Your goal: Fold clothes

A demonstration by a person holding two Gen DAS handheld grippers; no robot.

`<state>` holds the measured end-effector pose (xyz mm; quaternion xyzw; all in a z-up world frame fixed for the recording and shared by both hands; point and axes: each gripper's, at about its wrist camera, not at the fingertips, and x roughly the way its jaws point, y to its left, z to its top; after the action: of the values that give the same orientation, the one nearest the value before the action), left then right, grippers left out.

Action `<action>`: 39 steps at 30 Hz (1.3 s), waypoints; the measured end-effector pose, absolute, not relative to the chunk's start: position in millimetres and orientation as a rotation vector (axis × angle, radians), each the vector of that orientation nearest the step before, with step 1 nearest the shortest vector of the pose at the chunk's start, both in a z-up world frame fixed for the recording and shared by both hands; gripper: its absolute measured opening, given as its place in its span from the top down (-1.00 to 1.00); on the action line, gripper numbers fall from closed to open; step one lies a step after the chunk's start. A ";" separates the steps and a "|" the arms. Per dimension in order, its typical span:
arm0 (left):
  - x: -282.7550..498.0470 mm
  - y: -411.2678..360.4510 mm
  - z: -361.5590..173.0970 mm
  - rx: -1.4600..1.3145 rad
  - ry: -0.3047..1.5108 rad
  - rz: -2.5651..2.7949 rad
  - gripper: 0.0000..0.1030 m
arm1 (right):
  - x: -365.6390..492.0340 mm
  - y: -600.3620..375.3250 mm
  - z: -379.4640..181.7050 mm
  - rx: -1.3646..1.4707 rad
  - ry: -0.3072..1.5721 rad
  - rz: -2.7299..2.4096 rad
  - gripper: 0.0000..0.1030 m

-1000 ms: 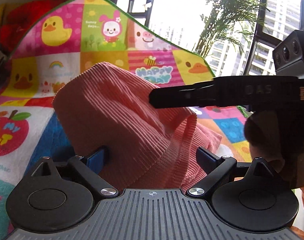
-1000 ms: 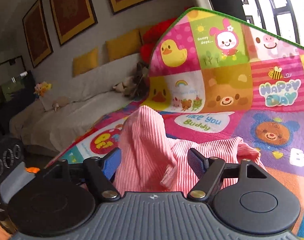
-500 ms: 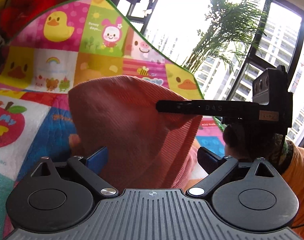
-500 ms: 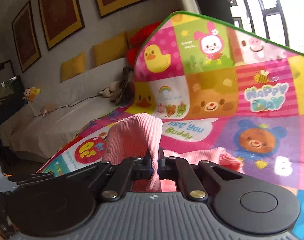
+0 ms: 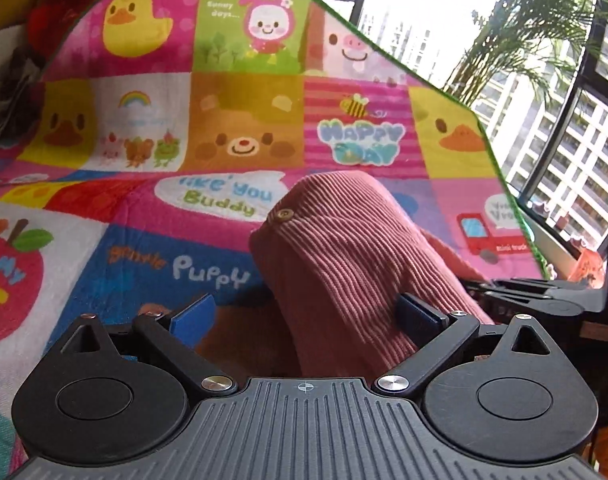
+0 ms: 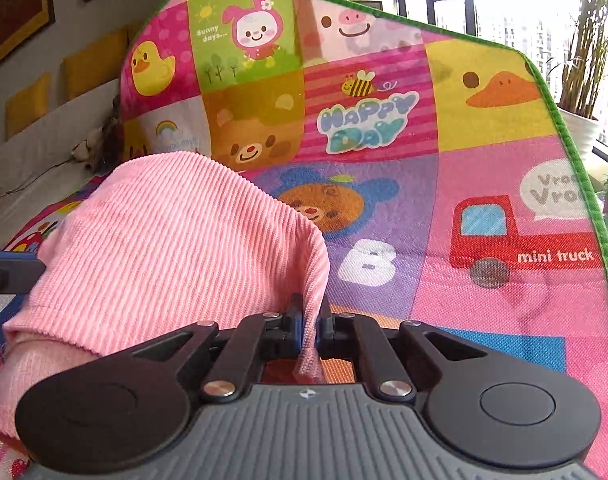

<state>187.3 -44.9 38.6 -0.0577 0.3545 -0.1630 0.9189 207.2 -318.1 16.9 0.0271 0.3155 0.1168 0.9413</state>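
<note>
The pink corduroy garment point(image 6: 175, 248) is lifted off the patchwork play mat point(image 6: 484, 184) by one pinched edge, and it arches up and drapes to the left of that pinch, so the held hem seems meant as the corner to be carried across for a fold. In the right wrist view the right gripper point(image 6: 310, 320) has its jaws drawn together almost completely on that edge: a narrow strip of the ribbed cloth runs down between the two fingers and pokes out on the near side, while the bulk of the fabric humps up to the left and slightly farther off. In the left wrist view the same garment, showing a small button point(image 5: 281, 216) on a flap near its top, rises as a tall fold between the blue pads point(image 5: 193, 316) of the left gripper point(image 5: 304, 316), whose jaws stand wide apart; the cloth lies against the right pad and well clear of the left one, so nothing is clamped there. That hand looks poised to take a second corner. The mat spreads beneath and beyond, with windows point(image 5: 576, 128) and a potted palm point(image 5: 516, 40) far to the right.
</note>
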 end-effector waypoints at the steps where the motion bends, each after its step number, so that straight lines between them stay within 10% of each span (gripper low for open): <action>1: 189.7 -44.6 34.1 -0.115 0.742 -0.331 -0.95 | 203.2 -317.9 22.9 0.043 0.621 0.243 0.82; 5: 193.0 -40.3 23.5 -0.116 0.767 -0.324 -0.96 | 188.6 -309.9 56.9 0.044 0.513 0.329 0.21; 25: 198.2 -14.7 71.2 -0.390 0.562 -0.509 -0.93 | 160.1 -244.5 13.8 -0.046 0.572 0.418 -0.01; 39: 244.1 -51.3 19.8 -0.290 0.756 -0.455 -0.94 | 164.8 -254.5 24.8 -0.030 0.640 0.504 -0.25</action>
<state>244.1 -51.3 19.8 -0.1396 0.3646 -0.2193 0.8941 164.8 -254.5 24.8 -0.0145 0.3112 0.2453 0.9180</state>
